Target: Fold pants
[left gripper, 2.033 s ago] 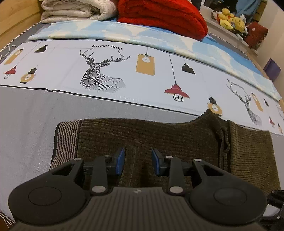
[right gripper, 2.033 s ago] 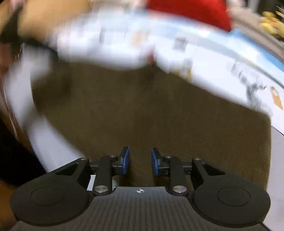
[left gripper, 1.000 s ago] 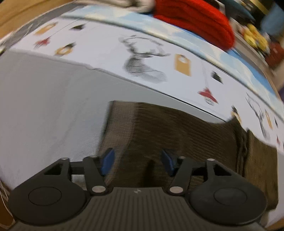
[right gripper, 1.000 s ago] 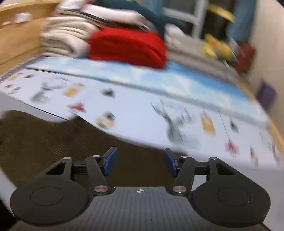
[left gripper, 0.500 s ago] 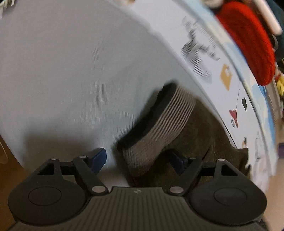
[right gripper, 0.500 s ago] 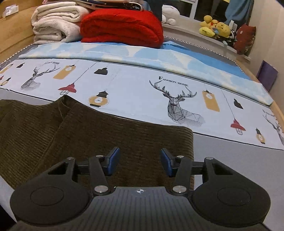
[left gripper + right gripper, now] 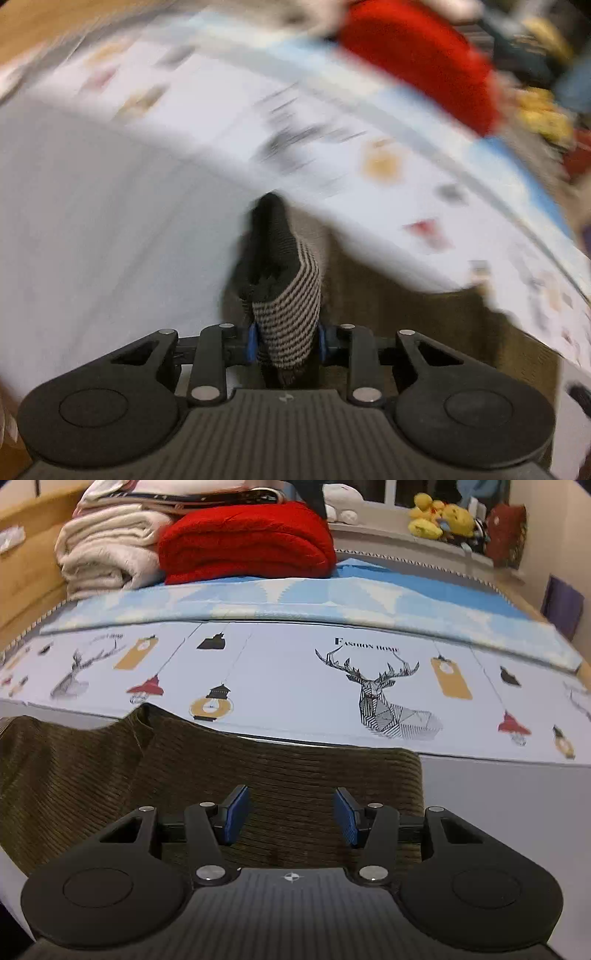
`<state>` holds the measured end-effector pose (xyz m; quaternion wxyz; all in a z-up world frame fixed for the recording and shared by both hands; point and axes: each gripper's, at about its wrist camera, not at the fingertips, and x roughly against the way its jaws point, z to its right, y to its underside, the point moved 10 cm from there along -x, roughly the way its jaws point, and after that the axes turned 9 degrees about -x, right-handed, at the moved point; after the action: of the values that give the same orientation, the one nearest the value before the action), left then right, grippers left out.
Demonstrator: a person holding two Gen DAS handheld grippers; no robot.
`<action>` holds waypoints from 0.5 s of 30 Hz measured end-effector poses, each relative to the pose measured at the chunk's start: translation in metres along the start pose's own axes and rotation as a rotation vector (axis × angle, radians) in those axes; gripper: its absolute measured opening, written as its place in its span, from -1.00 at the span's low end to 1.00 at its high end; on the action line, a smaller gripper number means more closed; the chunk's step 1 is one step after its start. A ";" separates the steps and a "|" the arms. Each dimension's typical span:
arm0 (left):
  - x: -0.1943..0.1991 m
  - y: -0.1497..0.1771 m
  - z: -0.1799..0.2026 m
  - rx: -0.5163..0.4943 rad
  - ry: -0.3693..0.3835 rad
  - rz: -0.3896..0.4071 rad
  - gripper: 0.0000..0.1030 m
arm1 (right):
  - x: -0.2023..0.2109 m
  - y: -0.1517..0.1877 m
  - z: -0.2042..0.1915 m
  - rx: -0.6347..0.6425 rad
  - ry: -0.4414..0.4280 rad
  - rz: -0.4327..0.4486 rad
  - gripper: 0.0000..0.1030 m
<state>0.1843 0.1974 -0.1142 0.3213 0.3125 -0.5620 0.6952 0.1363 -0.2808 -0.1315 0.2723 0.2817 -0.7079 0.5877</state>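
Between the blue pads of the left gripper (image 7: 285, 341), whose jaws are closing, the striped ribbed waistband (image 7: 286, 314) of the dark brown corduroy pants (image 7: 221, 775) is pinched and raised. The pants are spread on the grey printed bed sheet (image 7: 288, 686), long axis running left to right. Under the right gripper (image 7: 291, 818), held half open and empty, the other end lies; the left view is blurred.

Ahead of my jaws the bed (image 7: 498, 794) shows plain grey sheet on the near side. Brown corduroy pants (image 7: 258, 775) lie flat on it, directly under and beyond my right jaws. Further out lies a deer-and-lamp printed cover (image 7: 288, 679), then a blue one (image 7: 295, 598). At the far end sit a folded red blanket (image 7: 247, 542) and cream blankets (image 7: 107, 557).
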 end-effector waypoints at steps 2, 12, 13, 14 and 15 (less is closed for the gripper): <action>0.015 -0.010 0.048 -0.074 0.115 0.060 -0.42 | 0.000 -0.001 0.003 -0.044 -0.022 -0.011 0.01; 0.014 0.056 0.307 -0.469 0.563 -0.047 -0.36 | 0.003 0.003 0.045 -0.353 -0.091 -0.057 0.02; 0.007 0.066 0.324 -0.492 0.568 -0.081 -0.13 | 0.003 0.004 0.052 -0.402 -0.105 -0.063 0.02; 0.002 0.075 0.336 -0.494 0.576 -0.120 0.03 | 0.002 0.005 0.057 -0.445 -0.120 -0.068 0.03; -0.002 0.081 0.345 -0.482 0.602 -0.162 0.27 | 0.002 0.005 0.062 -0.477 -0.132 -0.073 0.04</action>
<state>0.1461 -0.1548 -0.1036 0.5900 0.0535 -0.5632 0.5761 0.1284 -0.3411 -0.1433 0.3052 0.2725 -0.8322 0.3741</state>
